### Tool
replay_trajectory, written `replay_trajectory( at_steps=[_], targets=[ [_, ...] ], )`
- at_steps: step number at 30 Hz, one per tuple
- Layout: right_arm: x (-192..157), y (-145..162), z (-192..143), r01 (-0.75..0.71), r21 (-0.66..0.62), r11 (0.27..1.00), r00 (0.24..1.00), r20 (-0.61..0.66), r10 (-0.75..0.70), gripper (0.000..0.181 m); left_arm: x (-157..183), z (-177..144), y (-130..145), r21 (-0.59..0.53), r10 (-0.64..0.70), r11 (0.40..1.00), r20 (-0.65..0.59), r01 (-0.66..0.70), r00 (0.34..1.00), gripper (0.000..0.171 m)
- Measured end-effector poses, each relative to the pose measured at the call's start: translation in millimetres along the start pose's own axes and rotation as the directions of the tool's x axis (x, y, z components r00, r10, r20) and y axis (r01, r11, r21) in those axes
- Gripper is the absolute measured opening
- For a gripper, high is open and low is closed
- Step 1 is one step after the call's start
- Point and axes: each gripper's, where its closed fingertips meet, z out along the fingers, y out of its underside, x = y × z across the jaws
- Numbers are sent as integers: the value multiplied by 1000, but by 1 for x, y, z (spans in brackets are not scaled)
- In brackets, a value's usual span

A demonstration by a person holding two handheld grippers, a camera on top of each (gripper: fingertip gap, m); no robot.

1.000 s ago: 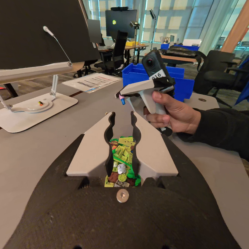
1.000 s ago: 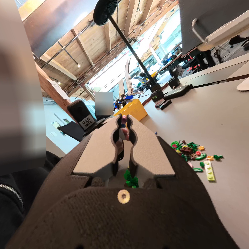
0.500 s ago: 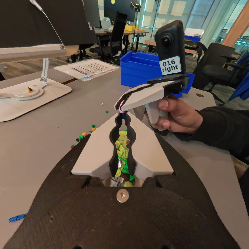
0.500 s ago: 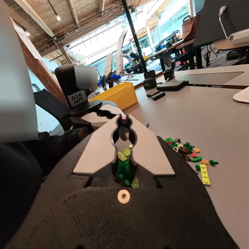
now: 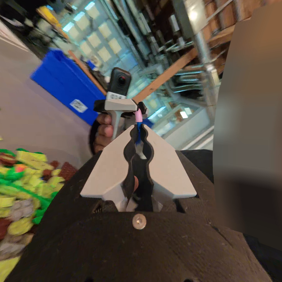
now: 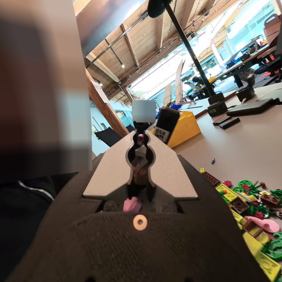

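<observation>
The left hand-held gripper [image 5: 138, 127] pinches the blue end and the right hand-held gripper [image 6: 140, 136] the pink end of 1 small piece [image 5: 138, 120], held above the tabletop [image 6: 228, 146] beside the brick pile [image 6: 251, 203].

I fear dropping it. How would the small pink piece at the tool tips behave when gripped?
The pink piece looks tiny and hard, so probably stiff and very light. Being rounded, it may slip or roll once free of the blue piece it touches.
</observation>
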Motion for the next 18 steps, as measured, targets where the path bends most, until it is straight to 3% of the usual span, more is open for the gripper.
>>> replay_trajectory(
  at_steps=[2,4,5,6,7,9,10,12,15,18],
  targets=[
    [10,1,-2,-18,6,1000,997,-70,19,3,-19,-3,-1,-70,243,970,242,-233,939,4],
    [22,2,-6,-44,30,999,989,-137,47,3,-35,-7,-3,-236,532,846,444,-479,721,4],
    [24,0,-7,-36,37,999,987,-157,41,2,-37,-6,-4,-272,589,805,477,-528,652,4],
    [24,-2,-7,-14,42,999,984,-175,21,3,-34,-4,-4,-253,579,811,475,-527,663,4],
    [23,-7,-9,10,62,998,981,-196,2,2,-31,-3,-2,-223,531,845,444,-485,721,1],
    [26,-56,-45,32,319,947,973,-227,44,4,-45,-6,15,-251,478,878,424,-407,769,2],
    [28,-72,-67,53,365,930,969,-244,40,3,-45,-5,17,-228,442,896,406,-380,800,2],
    [32,-49,-64,146,194,970,937,-343,-72,4,-36,-2,9,-186,421,907,363,-378,831,2],
    [24,-35,-39,89,181,979,969,-241,-44,4,-43,-8,2,-228,552,832,418,-505,721,1],
    [26,-11,-21,15,98,995,982,-186,4,4,-36,-6,2,-210,602,795,381,-568,702,1]
  ],
)
